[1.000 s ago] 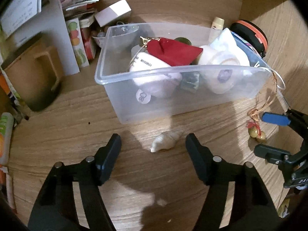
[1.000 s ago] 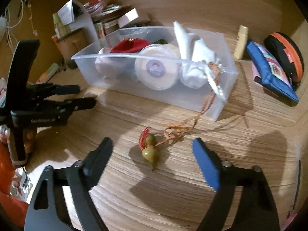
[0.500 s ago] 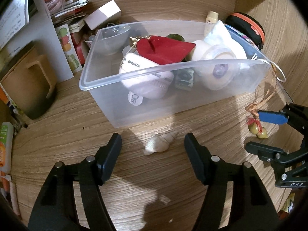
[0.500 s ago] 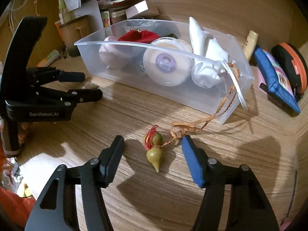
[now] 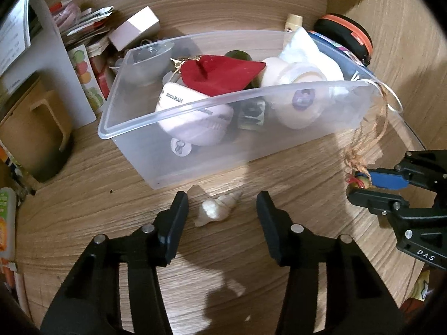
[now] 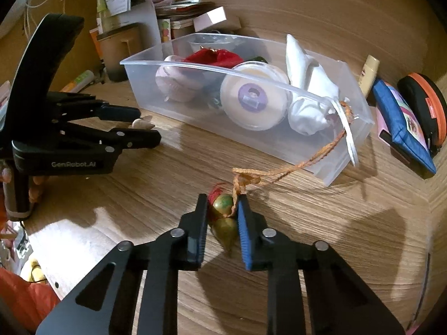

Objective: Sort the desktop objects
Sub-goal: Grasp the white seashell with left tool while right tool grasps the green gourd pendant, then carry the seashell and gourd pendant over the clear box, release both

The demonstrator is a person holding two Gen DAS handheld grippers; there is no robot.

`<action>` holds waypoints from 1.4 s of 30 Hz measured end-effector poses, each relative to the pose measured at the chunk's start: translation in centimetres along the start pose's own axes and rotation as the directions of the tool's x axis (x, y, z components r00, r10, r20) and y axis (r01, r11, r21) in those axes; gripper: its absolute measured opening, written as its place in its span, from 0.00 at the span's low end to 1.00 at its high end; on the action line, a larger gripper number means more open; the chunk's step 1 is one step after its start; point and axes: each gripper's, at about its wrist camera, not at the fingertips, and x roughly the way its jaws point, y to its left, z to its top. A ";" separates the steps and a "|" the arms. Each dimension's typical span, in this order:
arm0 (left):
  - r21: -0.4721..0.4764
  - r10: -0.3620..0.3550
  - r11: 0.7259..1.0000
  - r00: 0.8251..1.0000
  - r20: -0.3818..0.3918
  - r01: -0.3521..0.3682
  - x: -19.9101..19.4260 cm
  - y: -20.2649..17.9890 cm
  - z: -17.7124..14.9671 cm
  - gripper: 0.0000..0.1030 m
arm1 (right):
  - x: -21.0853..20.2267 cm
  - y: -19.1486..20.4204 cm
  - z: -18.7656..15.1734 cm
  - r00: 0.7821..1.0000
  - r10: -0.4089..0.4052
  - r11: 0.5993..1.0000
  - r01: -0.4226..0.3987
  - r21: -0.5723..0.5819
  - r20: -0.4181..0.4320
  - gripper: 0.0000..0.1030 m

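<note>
A clear plastic bin [image 5: 195, 111] holds white pouches, a round tub, a red cloth and a glass bowl; it also shows in the right wrist view [image 6: 279, 139]. A small white seashell [image 5: 218, 209] lies on the desk just before the bin, between the jaws of my open left gripper [image 5: 222, 209], untouched. My right gripper [image 6: 222, 209] is shut on a green gourd charm [image 6: 223, 215] with a red tassel. Its orange cord [image 6: 293, 167] runs up to the bin's corner. The right gripper shows at the right of the left wrist view [image 5: 371, 187].
A brown mug [image 5: 36, 134], a white stand [image 5: 56, 55] and stacked boxes [image 5: 134, 30] crowd the back left. A blue pouch [image 6: 402, 122], an orange-rimmed black case [image 6: 424, 103] and a cream tube [image 6: 368, 75] lie right of the bin.
My right gripper moved forward and closed on the gourd charm. My left gripper advanced so the seashell now lies between its narrowed jaws.
</note>
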 end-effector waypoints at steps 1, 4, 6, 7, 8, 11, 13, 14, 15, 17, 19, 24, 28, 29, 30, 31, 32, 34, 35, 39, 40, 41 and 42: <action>-0.001 -0.002 1.000 1.000 0.000 0.002 0.0 0.0 -0.1 0.47 | 0.0 0.0 0.0 1.000 0.001 1.000 -0.001 0.000 0.000 0.17; 0.003 -0.005 1.000 1.000 0.003 0.005 -0.1 -0.1 -0.1 0.39 | 0.0 -0.1 0.0 1.000 0.009 1.000 -0.009 0.004 0.000 0.17; 0.011 -0.009 1.000 1.000 0.005 0.009 -0.1 -0.3 -0.1 0.35 | 0.1 0.0 0.0 1.000 0.016 1.000 -0.016 0.001 0.001 0.17; 0.015 -0.010 1.000 1.000 0.005 0.010 -0.1 -0.4 -0.1 0.32 | 0.0 0.0 -0.1 1.000 0.023 1.000 -0.023 0.000 0.001 0.17; 0.020 -0.012 1.000 1.000 0.006 0.012 -0.2 -0.5 -0.1 0.30 | 0.0 0.0 -0.1 1.000 0.026 1.000 -0.026 -0.001 0.001 0.17; 0.030 -0.014 0.999 1.000 0.007 0.013 -0.2 -0.8 -0.2 0.25 | 0.0 0.1 -0.1 0.999 0.036 0.999 -0.036 -0.003 0.002 0.17; 0.035 -0.012 0.999 1.000 0.008 0.012 -0.2 -1.0 -0.2 0.25 | 0.0 0.0 -0.2 0.999 0.042 0.999 -0.042 -0.001 0.003 0.17; 0.034 -0.013 0.999 1.000 0.008 0.013 -0.2 -1.0 -0.2 0.25 | -0.1 0.0 -0.2 0.999 0.043 0.999 -0.043 0.001 0.005 0.17; 0.035 -0.014 0.999 1.000 0.008 0.013 -0.2 -1.1 -0.2 0.25 | -0.1 0.0 -0.2 0.999 0.045 0.999 -0.045 0.003 0.008 0.17; 0.038 -0.013 0.999 1.000 0.008 0.013 -0.2 -1.2 -0.2 0.24 | -0.4 0.0 -0.2 0.999 0.045 0.999 -0.045 0.001 0.027 0.17; 0.039 -0.011 0.999 1.000 0.009 0.010 -0.3 -1.3 -0.3 0.24 | -0.7 0.1 -0.3 0.998 0.048 0.999 -0.048 0.001 0.045 0.17; 0.028 -0.013 1.000 1.000 0.013 0.012 -0.7 -1.3 -0.7 0.24 | -1.0 -0.3 0.0 0.995 0.085 0.995 -0.088 0.038 0.060 0.17; -0.011 0.002 1.000 0.999 0.041 -0.002 -1.3 -0.7 -0.8 0.24 | -1.2 -0.3 0.4 0.993 0.094 0.994 -0.098 0.049 0.077 0.17; -0.015 0.000 1.000 0.999 0.045 0.001 -1.4 -0.6 -0.9 0.24 | -1.3 -0.2 0.5 0.992 0.098 0.994 -0.103 0.049 0.084 0.17; -0.024 0.003 1.000 0.999 0.053 -0.002 -1.7 -0.5 -1.0 0.24 | -1.6 -0.2 0.6 0.991 0.101 0.993 -0.106 0.048 0.092 0.17; -0.029 0.003 1.000 0.998 0.058 -0.001 -1.9 -0.4 -1.1 0.24 | -1.9 -0.2 0.8 0.989 0.104 0.993 -0.109 0.048 0.102 0.17; -0.034 0.005 0.999 0.998 0.069 -0.003 -2.2 -0.3 -1.1 0.24 | -2.2 -0.1 1.1 0.988 0.102 0.993 -0.108 0.046 0.113 0.17; -0.039 0.015 0.999 0.996 0.090 -0.012 -2.8 -0.3 -1.1 0.24 | -2.7 0.0 1.4 0.986 0.105 0.993 -0.111 0.042 0.129 0.17; -0.041 0.023 0.999 0.995 0.102 -0.019 -3.1 -0.2 -1.0 0.24 | -3.0 -0.1 1.6 0.985 0.104 0.993 -0.110 0.039 0.139 0.17; -0.061 0.050 0.997 0.987 0.155 -0.041 -4.8 0.1 -0.5 0.24 | -4.0 -0.1 2.6 0.980 0.099 0.994 -0.104 0.021 0.170 0.17; -0.067 0.053 0.997 0.985 0.165 -0.042 -5.2 0.3 -0.4 0.24 | -4.2 -0.1 2.9 0.979 0.096 0.995 -0.101 0.018 0.180 0.17; -0.070 0.053 0.997 0.983 0.174 -0.042 -5.5 0.4 -0.2 0.24 | -4.4 -0.2 3.3 0.977 0.093 0.995 -0.098 0.016 0.191 0.17; -0.076 0.056 0.996 0.981 0.185 -0.043 -5.9 0.6 0.0 0.24 | -4.6 -0.2 3.5 0.976 0.093 0.995 -0.098 0.015 0.198 0.17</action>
